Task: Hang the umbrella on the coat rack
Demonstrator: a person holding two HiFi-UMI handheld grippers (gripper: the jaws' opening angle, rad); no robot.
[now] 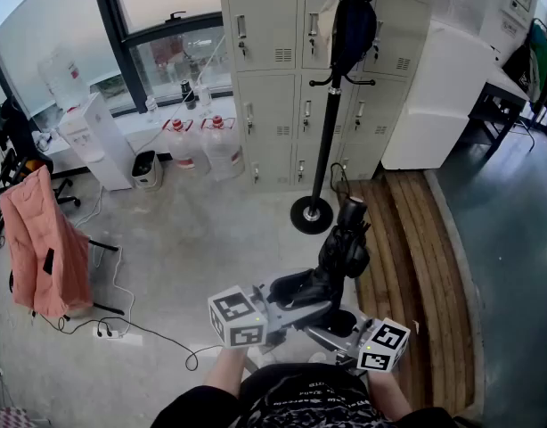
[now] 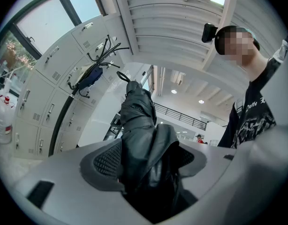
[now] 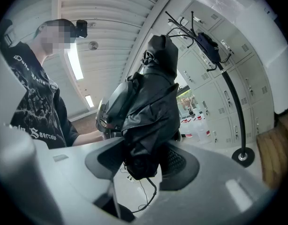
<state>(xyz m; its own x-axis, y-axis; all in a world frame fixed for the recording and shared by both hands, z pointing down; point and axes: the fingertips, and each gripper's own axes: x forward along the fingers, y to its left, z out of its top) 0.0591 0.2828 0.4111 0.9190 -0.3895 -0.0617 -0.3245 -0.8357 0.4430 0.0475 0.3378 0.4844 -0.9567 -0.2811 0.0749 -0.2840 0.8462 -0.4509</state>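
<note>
A folded black umbrella [image 1: 343, 252] is held level between both grippers, its tip toward the coat rack [image 1: 330, 105]. The rack is a black pole on a round base [image 1: 311, 214], with a dark blue bag [image 1: 352, 25] on its upper hooks. My left gripper [image 1: 300, 291] is shut on the umbrella's bunched fabric [image 2: 144, 139], jaws spread wide around it. My right gripper [image 1: 338, 321] is shut on the umbrella [image 3: 151, 107] near its handle end, where a thin cord hangs down. The rack stands ahead in both gripper views [image 2: 64, 111] [image 3: 231, 97], apart from the umbrella.
Grey lockers [image 1: 282, 61] stand behind the rack, with a white cabinet [image 1: 434, 96] to the right. Wooden boards [image 1: 416, 266] lie on the floor right of the base. Water bottles [image 1: 207, 145], a water dispenser [image 1: 91, 136], a pink coat [image 1: 42, 243] and floor cables [image 1: 109, 333] are at left.
</note>
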